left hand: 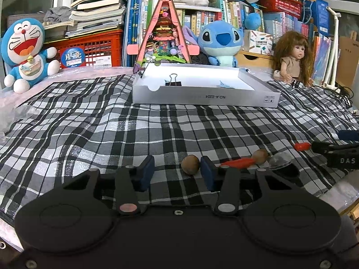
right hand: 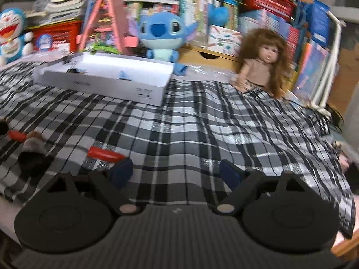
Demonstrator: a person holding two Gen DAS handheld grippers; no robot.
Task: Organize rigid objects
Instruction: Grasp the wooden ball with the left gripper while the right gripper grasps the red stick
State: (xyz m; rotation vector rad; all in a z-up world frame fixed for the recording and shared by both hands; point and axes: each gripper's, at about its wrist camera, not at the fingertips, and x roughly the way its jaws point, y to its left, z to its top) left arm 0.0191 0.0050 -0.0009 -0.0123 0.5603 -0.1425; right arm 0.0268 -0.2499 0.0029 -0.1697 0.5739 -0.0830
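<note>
Nut [left hand: 190, 164] sits between half-spread left gripper [left hand: 177, 171] pads, unpinched, lined up for boxing in white tray [left hand: 202, 94]; right gripper [right hand: 176, 172] spread wide, empty.

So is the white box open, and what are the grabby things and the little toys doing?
white box: open, no lid, flat on the cloth.
binder clip: lying inside the box.
left gripper: jaws partly open around the brown nut, not squeezing it.
right gripper: jaws wide open, nothing between them.
red pieces: lying loose on the cloth.
doll: sitting upright.
</note>
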